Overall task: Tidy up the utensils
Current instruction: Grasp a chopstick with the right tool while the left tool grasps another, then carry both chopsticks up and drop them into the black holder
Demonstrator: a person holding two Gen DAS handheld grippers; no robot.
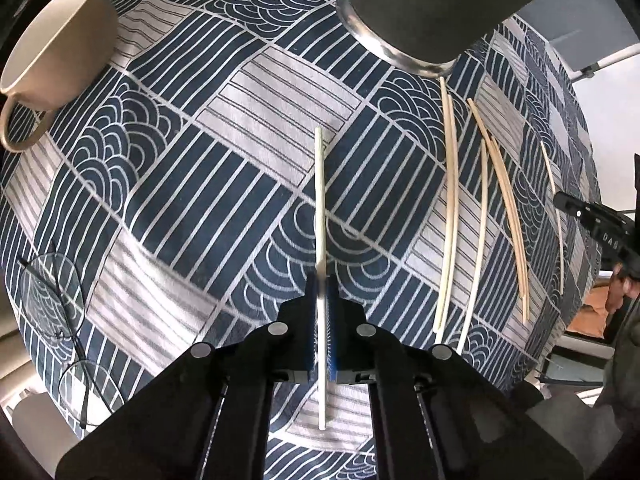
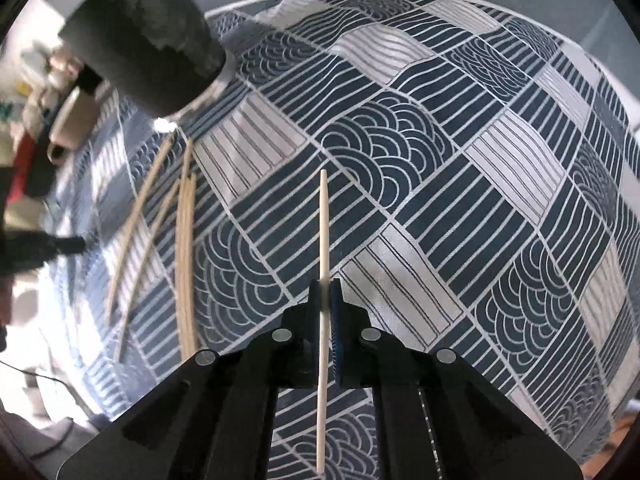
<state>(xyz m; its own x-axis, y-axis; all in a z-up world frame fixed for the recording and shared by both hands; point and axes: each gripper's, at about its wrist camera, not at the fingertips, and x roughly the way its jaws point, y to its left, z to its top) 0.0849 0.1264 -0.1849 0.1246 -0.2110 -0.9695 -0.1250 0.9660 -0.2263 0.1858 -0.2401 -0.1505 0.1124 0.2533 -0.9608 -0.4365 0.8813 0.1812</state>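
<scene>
Left wrist: left gripper (image 1: 323, 300) clamped on a white chopstick (image 1: 319, 200), lifted over the patterned tablecloth (image 1: 160, 208). Loose chopsticks (image 1: 450, 216) lie far right below the dark holder cup (image 1: 432, 12); beige mug (image 1: 52, 40) far left, eyeglasses (image 1: 56, 304) near left. Holder top cut off.

Right wrist: right gripper (image 2: 326, 300) clamped on a wooden chopstick (image 2: 323, 240). Holder cup (image 2: 140, 40) far left, blurred; its mouth hidden. Likely carry step: next, tip both sticks into the holder.
</scene>
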